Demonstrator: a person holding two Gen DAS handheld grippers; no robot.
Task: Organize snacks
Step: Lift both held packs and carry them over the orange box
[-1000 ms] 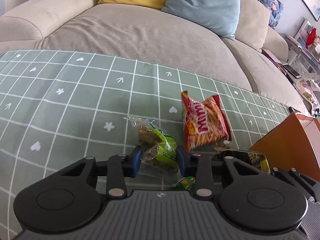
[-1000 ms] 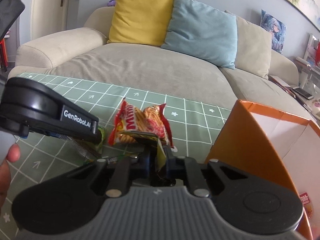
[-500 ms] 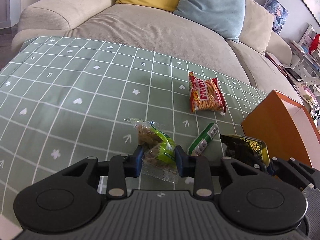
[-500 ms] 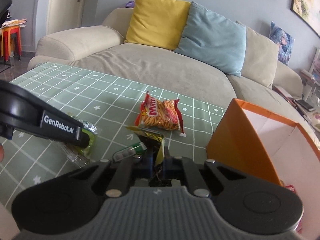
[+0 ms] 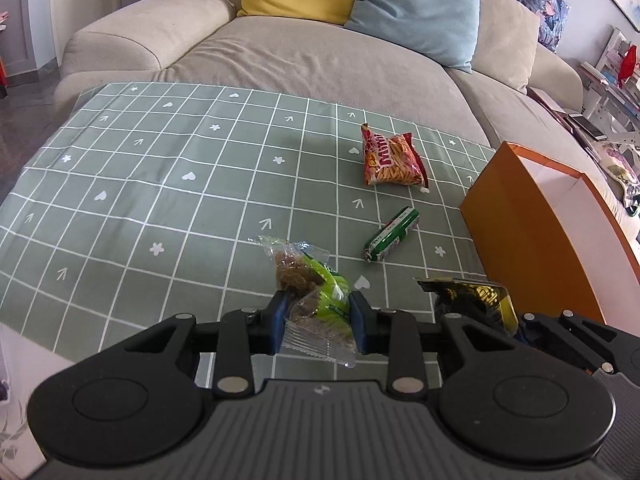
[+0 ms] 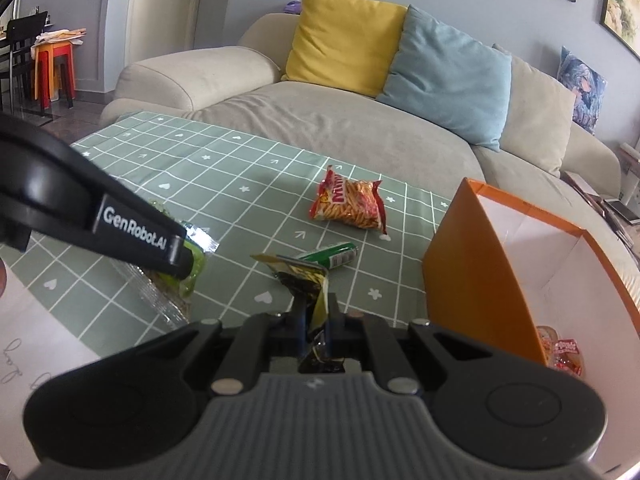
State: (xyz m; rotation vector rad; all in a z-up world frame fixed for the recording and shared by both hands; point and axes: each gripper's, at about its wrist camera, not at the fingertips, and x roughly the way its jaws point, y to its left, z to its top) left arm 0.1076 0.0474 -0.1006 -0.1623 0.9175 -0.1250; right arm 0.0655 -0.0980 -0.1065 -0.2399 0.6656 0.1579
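Worktop [image 5: 120, 184] with green grid cloth, beige sofa [image 6: 328, 120] behind it, three cushions on the sofa back: yellow cushion [image 6: 344, 40], blue cushion [image 6: 448, 76], beige one further right. Orange box [image 6: 460, 264], open top, white inside, sits just right of the right gripper [image 6: 316, 316]; at least one red-printed packet [image 6: 564, 354] on its floor, more possibly hidden by the wall.

Four loose snacks in view. Two held, two lying on the cloth ahead of both grippers.

Left gripper [image 5: 318, 316] clamped on a clear packet [image 5: 312, 292], brown crumbly contents, lime-green label, crinkled plastic sticking out front and below the blue pads. Lifted off the cloth.

Right gripper pinched tight on a black-and-yellow foil packet [image 6: 308, 284], top edge folded, standing upright between the fingers. Seen from the left camera it hangs just left of the box wall.

Ahead, nearest: green tube-shaped snack [image 5: 392, 234], white lettering, lying flat. Further out: red chip bag [image 5: 390, 158], orange sticks printed on it, flat, apart from the tube. Nothing between the grippers and the box opening.
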